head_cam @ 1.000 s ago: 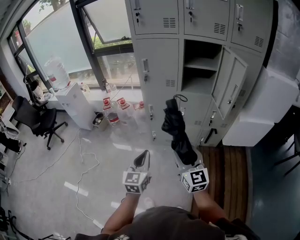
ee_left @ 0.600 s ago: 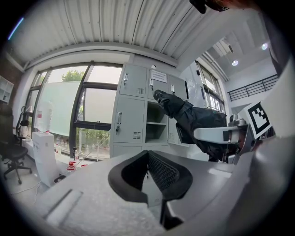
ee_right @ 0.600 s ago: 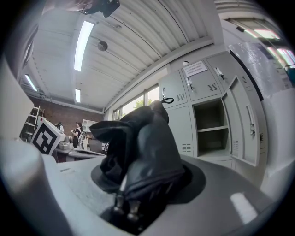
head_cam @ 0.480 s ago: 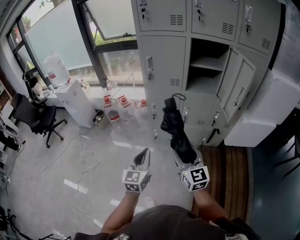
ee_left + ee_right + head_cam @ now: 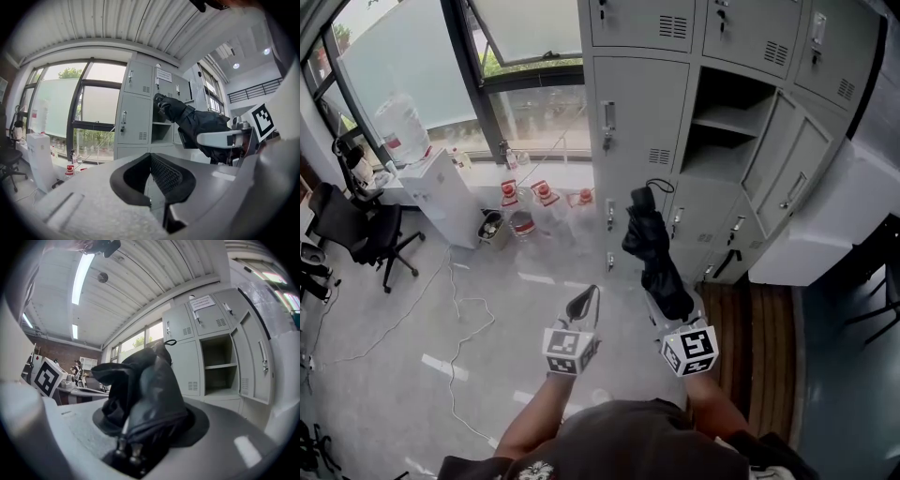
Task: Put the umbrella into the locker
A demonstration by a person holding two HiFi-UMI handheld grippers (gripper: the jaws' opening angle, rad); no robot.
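Observation:
My right gripper (image 5: 667, 302) is shut on a folded black umbrella (image 5: 652, 248), which sticks up and forward toward the grey lockers. In the right gripper view the umbrella (image 5: 145, 390) fills the jaws of that gripper (image 5: 140, 427). The open locker compartment (image 5: 727, 131), with a shelf inside, lies ahead and slightly right, its door (image 5: 797, 173) swung out to the right; the right gripper view also shows this compartment (image 5: 218, 366). My left gripper (image 5: 583, 304) hovers beside the right one with nothing in it. Its pads meet in the left gripper view (image 5: 151, 157), where the umbrella (image 5: 192, 119) shows at right.
A white water dispenser (image 5: 441, 192) stands under the window at left, with water bottles (image 5: 530, 202) on the floor by the lockers. An office chair (image 5: 347, 220) sits far left and a cable (image 5: 469, 319) trails across the floor. A big white box (image 5: 825, 225) stands right of the door.
Both grippers have moved forward toward the lockers, which now look nearer. The umbrella stays gripped in the right gripper, and the left gripper stays shut.

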